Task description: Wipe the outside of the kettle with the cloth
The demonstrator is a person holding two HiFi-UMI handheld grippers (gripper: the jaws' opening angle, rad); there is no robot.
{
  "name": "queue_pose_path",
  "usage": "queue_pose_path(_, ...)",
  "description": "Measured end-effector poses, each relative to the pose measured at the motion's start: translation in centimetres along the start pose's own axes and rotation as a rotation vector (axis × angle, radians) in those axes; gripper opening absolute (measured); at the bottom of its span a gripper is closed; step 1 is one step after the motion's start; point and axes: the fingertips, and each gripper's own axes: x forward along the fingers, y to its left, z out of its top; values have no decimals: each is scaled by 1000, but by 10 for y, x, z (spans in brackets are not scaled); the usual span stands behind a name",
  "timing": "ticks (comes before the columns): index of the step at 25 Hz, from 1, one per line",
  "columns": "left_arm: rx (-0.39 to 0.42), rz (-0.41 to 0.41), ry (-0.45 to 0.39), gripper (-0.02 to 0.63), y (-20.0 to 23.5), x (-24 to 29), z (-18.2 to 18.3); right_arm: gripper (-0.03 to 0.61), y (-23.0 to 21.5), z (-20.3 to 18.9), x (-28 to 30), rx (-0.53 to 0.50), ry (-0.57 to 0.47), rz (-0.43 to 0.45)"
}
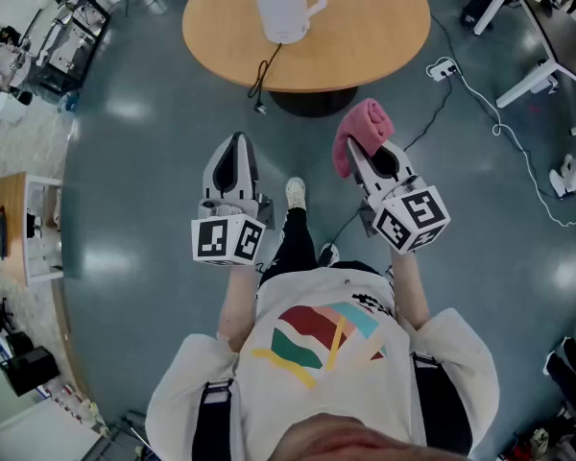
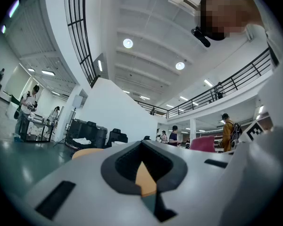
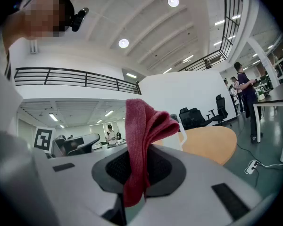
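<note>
A white kettle (image 1: 284, 4) stands on the round wooden table (image 1: 374, 36), ahead of me, its black cord hanging over the near edge. My right gripper (image 1: 365, 142) is shut on a pink cloth (image 1: 359, 131), which bunches up above the jaws and hangs between them in the right gripper view, the cloth (image 3: 142, 140) hiding most of the kettle behind it. My left gripper (image 1: 234, 144) is shut with nothing in it, held level beside the right one, short of the table. In the left gripper view the closed jaws meet at the left gripper (image 2: 144, 166).
A white power strip (image 1: 444, 67) and cables lie on the grey floor right of the table. White desk legs (image 1: 538, 77) stand at the far right. Shelving and equipment (image 1: 29, 229) line the left side. Several people stand in the hall beyond.
</note>
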Motion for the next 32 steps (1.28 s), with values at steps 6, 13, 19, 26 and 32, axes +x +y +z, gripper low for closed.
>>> queue_pose_path(6,-40,-8,0,41,60,79,-13,48,-35,10,93,-37,16,-17)
queue_pose_path(13,-40,-52,-31,41,162,203,10,46,-73,44,239,-58,9,-53)
queue_pose_path(19,-4,-114,-21,41,210,275,15,48,-90,55,314,-75,13,-59)
queue_pose_path(26,-49,-221,37,44,225,330,-21,48,-124,42,351,-37,52,-45)
queue_pose_path(32,-39,-310,99,82,225,371,-52,48,-145,29,370,-13,86,-7)
